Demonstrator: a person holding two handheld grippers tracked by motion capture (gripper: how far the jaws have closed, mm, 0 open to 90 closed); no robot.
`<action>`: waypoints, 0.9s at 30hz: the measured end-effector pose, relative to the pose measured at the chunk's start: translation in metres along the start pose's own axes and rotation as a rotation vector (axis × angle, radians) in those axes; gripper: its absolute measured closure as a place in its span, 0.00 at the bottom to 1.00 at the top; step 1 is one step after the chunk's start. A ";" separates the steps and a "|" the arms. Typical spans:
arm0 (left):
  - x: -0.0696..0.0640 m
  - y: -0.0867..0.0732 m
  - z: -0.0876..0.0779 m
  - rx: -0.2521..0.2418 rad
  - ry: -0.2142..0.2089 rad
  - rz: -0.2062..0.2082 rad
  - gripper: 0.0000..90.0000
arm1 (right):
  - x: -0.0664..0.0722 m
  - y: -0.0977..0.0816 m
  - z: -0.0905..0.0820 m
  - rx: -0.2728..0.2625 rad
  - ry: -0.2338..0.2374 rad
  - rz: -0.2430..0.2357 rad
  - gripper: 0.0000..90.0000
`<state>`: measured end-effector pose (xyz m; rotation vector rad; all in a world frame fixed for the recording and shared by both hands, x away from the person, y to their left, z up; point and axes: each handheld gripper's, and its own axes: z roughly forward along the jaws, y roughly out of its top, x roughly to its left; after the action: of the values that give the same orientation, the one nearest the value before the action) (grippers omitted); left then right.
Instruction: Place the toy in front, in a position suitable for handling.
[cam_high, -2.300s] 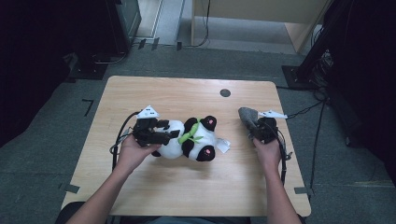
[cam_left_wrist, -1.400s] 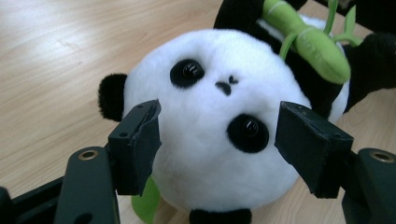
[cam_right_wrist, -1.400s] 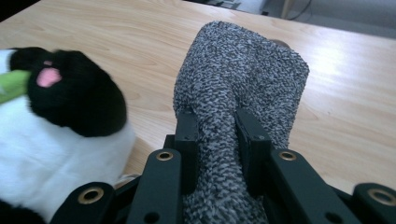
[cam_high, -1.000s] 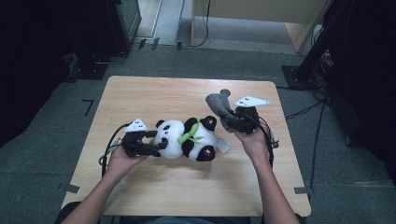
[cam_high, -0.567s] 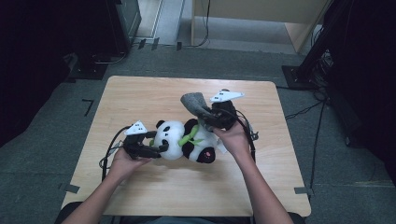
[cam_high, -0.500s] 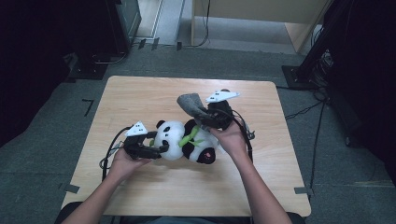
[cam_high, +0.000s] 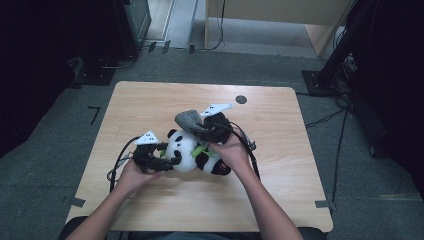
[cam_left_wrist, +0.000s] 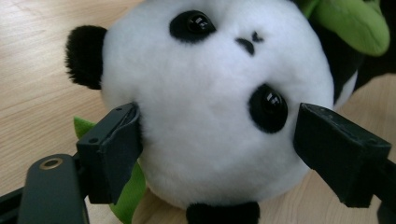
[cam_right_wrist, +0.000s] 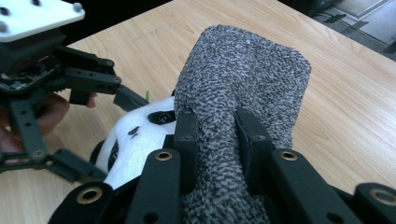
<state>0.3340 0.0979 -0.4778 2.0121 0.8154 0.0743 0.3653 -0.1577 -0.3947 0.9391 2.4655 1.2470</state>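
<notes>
Lying mid-table (cam_high: 280, 200), panda plush (cam_high: 187, 150) waits on its side, presumably to be dressed. Right gripper (cam_right_wrist: 215, 126) pinches grey knit hat (cam_right_wrist: 247, 79) just above panda head, ready to cap it. Left gripper (cam_left_wrist: 217, 144), jaws just widened, brackets head, left pad brushing fur, not clamping: likely steadying.

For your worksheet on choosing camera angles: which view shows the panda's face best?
The left gripper view: the panda faces it close up, eyes and nose sharp. The right gripper view glimpses part behind the grey sock; the high view shows it small.
</notes>
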 end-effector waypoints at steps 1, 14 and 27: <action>-0.001 0.000 0.000 0.008 0.000 0.014 0.17 | -0.001 0.000 0.001 0.003 -0.001 0.006 0.82; -0.010 -0.005 0.010 -0.015 0.053 0.077 0.22 | -0.002 0.002 0.009 0.025 0.005 -0.017 0.83; -0.014 -0.001 0.007 0.021 0.076 0.095 0.44 | 0.016 0.024 0.029 0.079 0.077 -0.018 0.83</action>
<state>0.3253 0.0848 -0.4785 2.0776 0.7713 0.1985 0.3765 -0.1188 -0.3923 0.9021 2.5937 1.2105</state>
